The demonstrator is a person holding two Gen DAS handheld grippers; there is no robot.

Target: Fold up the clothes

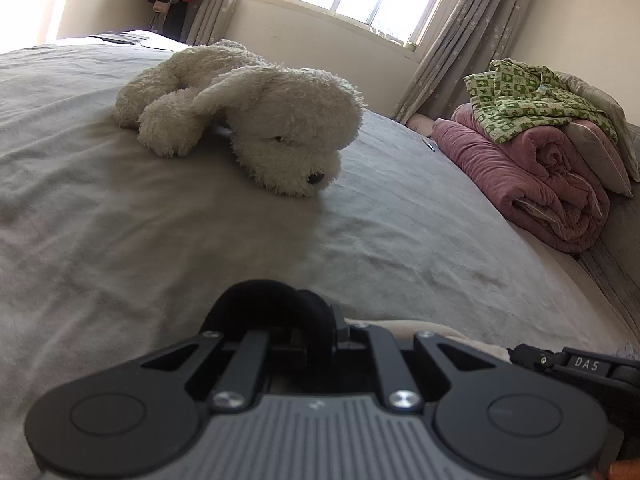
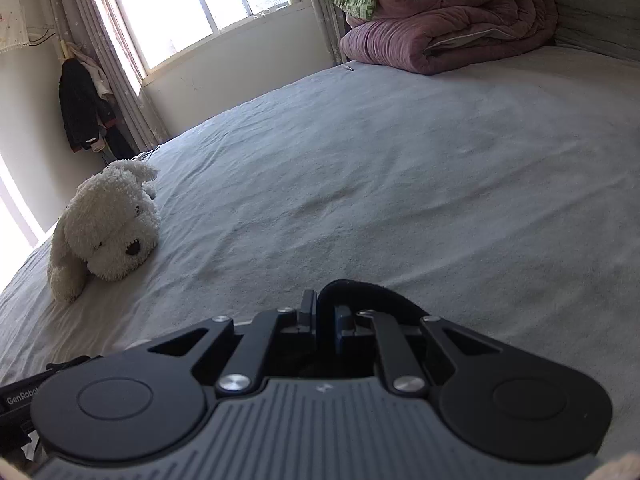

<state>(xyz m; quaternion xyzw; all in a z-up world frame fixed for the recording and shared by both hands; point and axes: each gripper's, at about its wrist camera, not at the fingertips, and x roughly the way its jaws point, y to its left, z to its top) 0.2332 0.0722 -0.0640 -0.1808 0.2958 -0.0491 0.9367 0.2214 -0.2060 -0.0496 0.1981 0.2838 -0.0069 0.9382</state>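
Observation:
A black garment (image 1: 276, 300) bulges up in a fold over the tips of my left gripper (image 1: 316, 332), which is shut on it low above the grey bed sheet (image 1: 120, 220). In the right wrist view the same black cloth (image 2: 360, 294) arches out from between the narrow jaws of my right gripper (image 2: 326, 316), also shut on it. Most of the garment is hidden under the gripper bodies. The right gripper's side (image 1: 580, 364) shows at the lower right of the left view, close beside the left one.
A white plush dog (image 1: 260, 120) lies on the bed ahead to the left. A folded pink quilt (image 1: 532, 176) with a green patterned garment (image 1: 528, 96) on top sits at the far right. Dark clothes (image 2: 82, 108) hang in the corner by the window (image 2: 192, 4).

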